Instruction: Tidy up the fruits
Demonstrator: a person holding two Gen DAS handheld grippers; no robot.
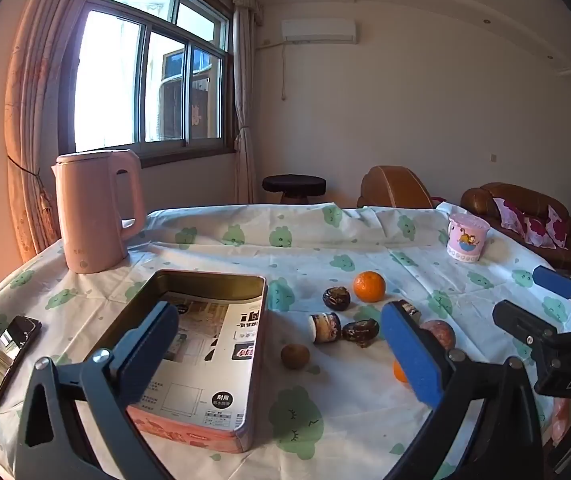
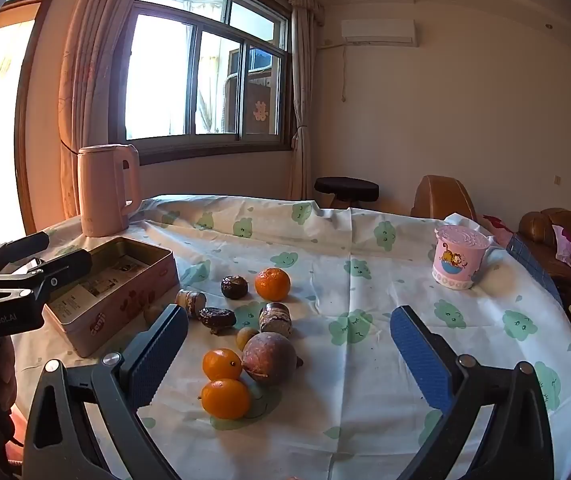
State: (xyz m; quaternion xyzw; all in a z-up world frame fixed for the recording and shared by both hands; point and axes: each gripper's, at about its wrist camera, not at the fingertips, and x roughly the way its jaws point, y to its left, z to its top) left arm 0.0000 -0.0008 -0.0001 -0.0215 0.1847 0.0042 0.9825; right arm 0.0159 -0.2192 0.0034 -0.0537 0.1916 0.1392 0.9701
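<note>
Both tools, left tool (image 1: 279,354) and right tool (image 2: 289,356), were wide apart, holding nothing. A bumped orange (image 2: 225,398) could roll off the tabletop (image 2: 365,400).

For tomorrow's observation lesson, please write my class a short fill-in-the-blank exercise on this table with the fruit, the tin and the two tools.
1. The pink tin on the table holds a printed sheet but no ____.
2. Both the left tool and the right tool have their fingers spread ____.
3. The kettle beside the window is coloured ____.
4. The cup with the cartoon cat is covered by a ____.

Missing words: fruit; open; pink; lid
</note>
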